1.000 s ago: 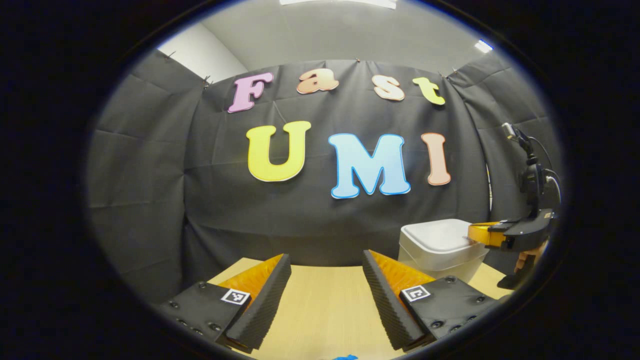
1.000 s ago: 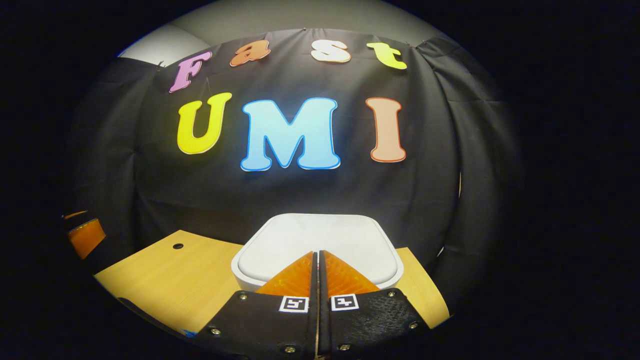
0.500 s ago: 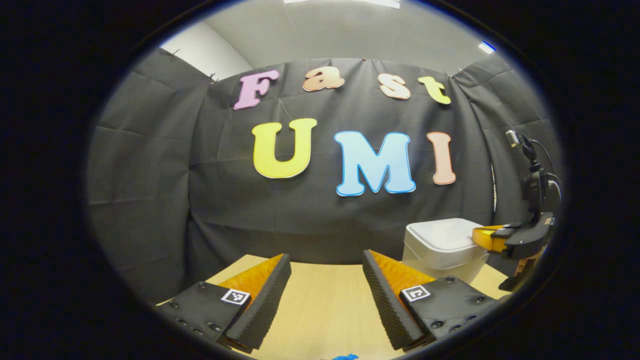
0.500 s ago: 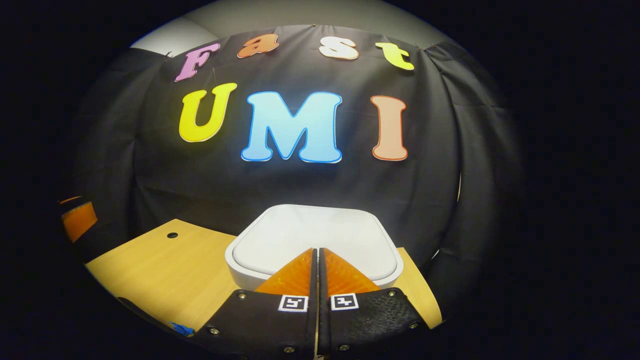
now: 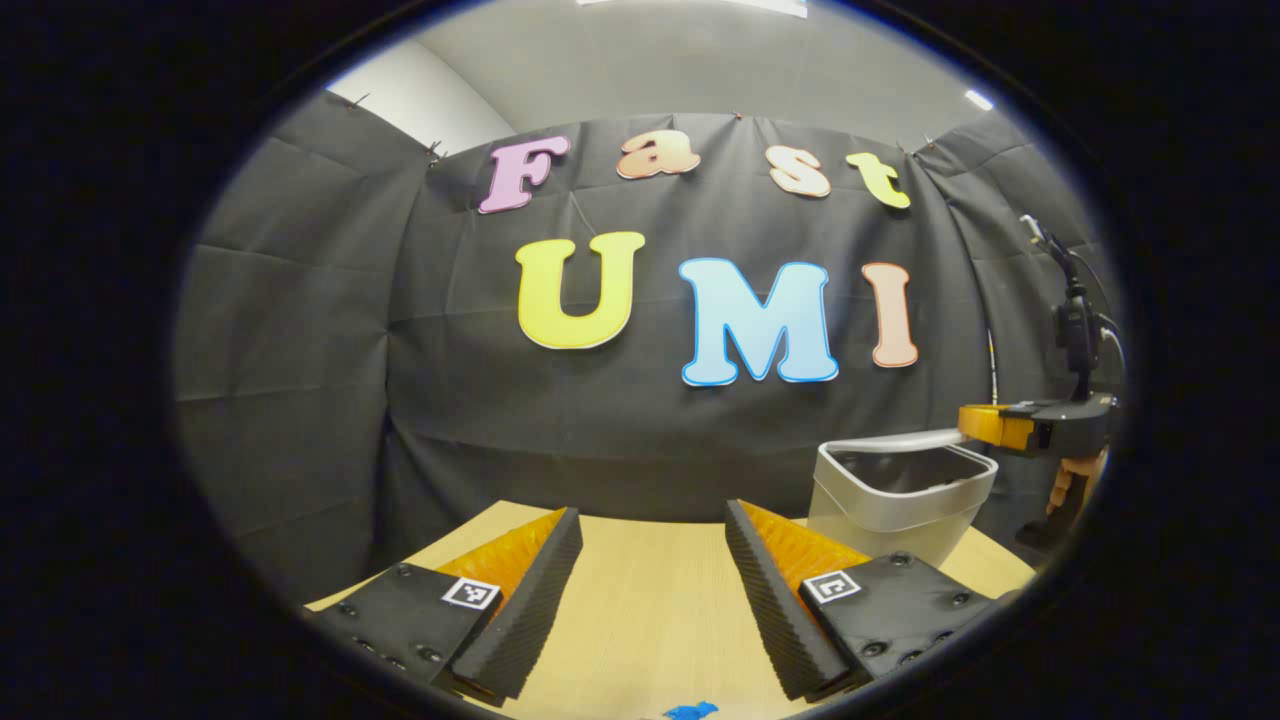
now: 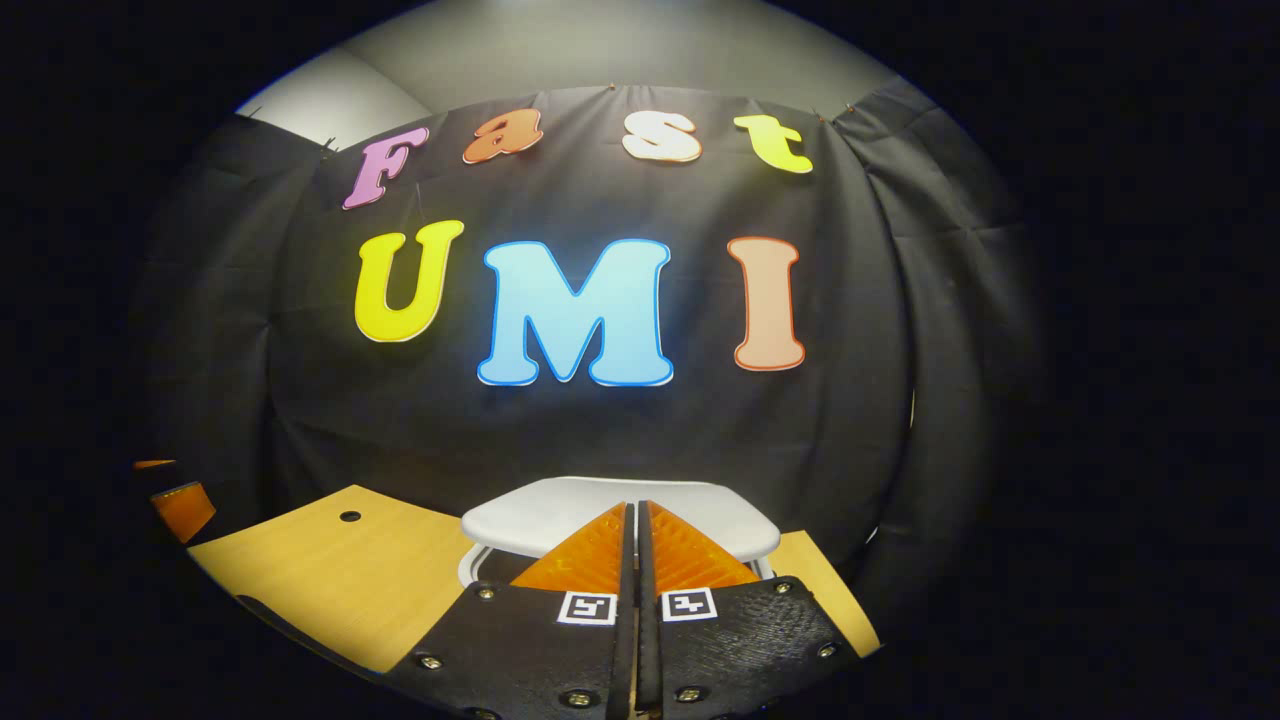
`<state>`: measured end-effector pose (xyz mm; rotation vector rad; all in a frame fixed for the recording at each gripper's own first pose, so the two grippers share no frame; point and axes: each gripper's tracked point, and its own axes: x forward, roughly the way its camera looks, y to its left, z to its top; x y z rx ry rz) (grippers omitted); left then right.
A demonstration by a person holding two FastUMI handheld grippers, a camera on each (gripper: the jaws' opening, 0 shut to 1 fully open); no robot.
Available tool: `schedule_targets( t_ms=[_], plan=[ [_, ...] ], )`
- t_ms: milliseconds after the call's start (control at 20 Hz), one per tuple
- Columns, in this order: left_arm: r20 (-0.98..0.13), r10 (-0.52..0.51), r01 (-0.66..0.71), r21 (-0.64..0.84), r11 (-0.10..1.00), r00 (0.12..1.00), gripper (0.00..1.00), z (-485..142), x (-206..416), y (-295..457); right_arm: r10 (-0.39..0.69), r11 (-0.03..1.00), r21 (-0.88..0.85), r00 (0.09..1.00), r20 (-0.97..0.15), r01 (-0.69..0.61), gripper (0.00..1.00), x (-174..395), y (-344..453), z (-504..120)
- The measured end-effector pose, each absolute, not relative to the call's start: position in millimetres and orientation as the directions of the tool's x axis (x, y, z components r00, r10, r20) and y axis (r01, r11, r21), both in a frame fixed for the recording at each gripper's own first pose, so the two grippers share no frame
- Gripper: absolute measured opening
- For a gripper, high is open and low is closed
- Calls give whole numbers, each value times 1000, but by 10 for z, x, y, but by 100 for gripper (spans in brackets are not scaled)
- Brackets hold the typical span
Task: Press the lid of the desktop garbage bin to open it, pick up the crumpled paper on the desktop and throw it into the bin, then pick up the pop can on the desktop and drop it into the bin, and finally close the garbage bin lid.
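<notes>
The white desktop bin [image 5: 900, 505] stands on the wooden table at the right of the left gripper view. Its lid [image 5: 895, 440] is lifted and the dark inside shows under it. My right gripper [image 5: 968, 420] hovers level with the lid's near edge, with a hand [image 5: 1072, 482] behind it. In the right gripper view my right gripper [image 6: 635, 506] is shut with nothing between its fingers, just above the raised lid [image 6: 545, 518]. My left gripper [image 5: 652, 512] is open and empty, low over the table to the left of the bin.
The wooden table [image 5: 650, 610] runs back to the black cloth wall. A small blue scrap [image 5: 690, 710] lies at its near edge. The tabletop has a small round hole [image 6: 350, 516]. My left gripper's finger [image 6: 182, 505] shows at the far left.
The bin lid was flat and closed with the right gripper resting on it. It has now sprung up, and the right gripper has lifted off it. The left gripper barely moved.
</notes>
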<state>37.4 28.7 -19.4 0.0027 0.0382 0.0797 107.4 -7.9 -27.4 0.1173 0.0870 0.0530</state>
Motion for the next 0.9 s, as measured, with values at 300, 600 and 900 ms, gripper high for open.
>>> schedule_targets(
  t_ms=[300,600,900],
  plan=[
    [-40,96,-96,-3,995,995,94,-232,339,349,44,996,76,999,-20,-42,2,961,-111,-49],
    [-97,90,-93,-32,995,991,100,-505,351,393,58,997,54,998,-5,-58,2,763,-63,-2],
    [-180,54,-62,-34,998,982,100,-898,344,316,62,998,26,998,-15,-62,2,616,-10,-119]
  ],
)
